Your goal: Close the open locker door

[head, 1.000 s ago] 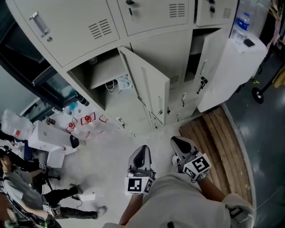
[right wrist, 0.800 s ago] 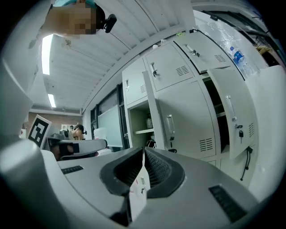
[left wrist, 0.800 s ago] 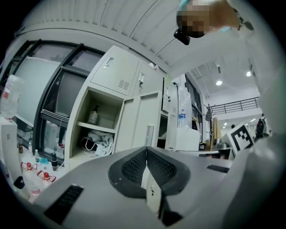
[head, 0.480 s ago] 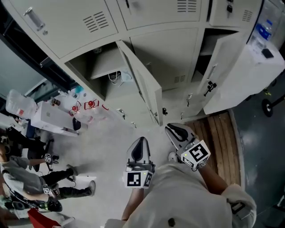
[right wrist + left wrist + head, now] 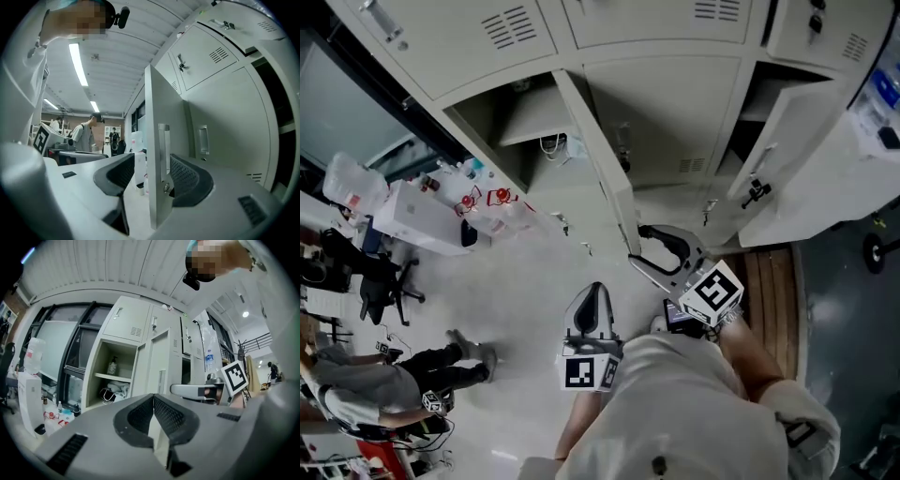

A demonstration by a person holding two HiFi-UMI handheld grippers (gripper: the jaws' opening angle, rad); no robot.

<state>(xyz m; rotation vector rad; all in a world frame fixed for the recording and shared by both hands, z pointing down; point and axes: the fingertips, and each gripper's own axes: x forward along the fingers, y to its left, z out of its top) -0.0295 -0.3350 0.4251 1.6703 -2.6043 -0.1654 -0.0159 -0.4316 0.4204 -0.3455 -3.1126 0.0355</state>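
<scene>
Big wall of pale grey lockers (image 5: 675, 122) fills the far side, standing on a light, scuffed floor (image 5: 525, 281), with a strip of wooden planking (image 5: 773, 281) on the right. Dark window glass (image 5: 356, 112) runs along the far left. On the right, a white unit (image 5: 853, 178) stands beside a second door (image 5: 787, 141) that hangs ajar.

Now the one that matters: the open locker door (image 5: 602, 164) swings out from the middle of the bank toward the near side, seen almost edge-on. To its left, its compartment (image 5: 520, 127) is exposed, a shelf inside and some white clutter (image 5: 555, 145) on it.

Left of the lockers, white boxes (image 5: 412, 220) and a plastic bag (image 5: 347, 178) crowd the floor, and a person (image 5: 384, 384) is down low at the near left.

And here is the right gripper (image 5: 636, 246), right at the door's free edge. Its jaws have just been opening and stand wide, with the door edge (image 5: 157, 140) and its slim handle (image 5: 163, 150) between them; a clear gap shows on the left side, so nothing is clamped.

The left gripper (image 5: 596, 289) hangs nearer, to the door's left, apart from it, jaws pressed together on nothing.
</scene>
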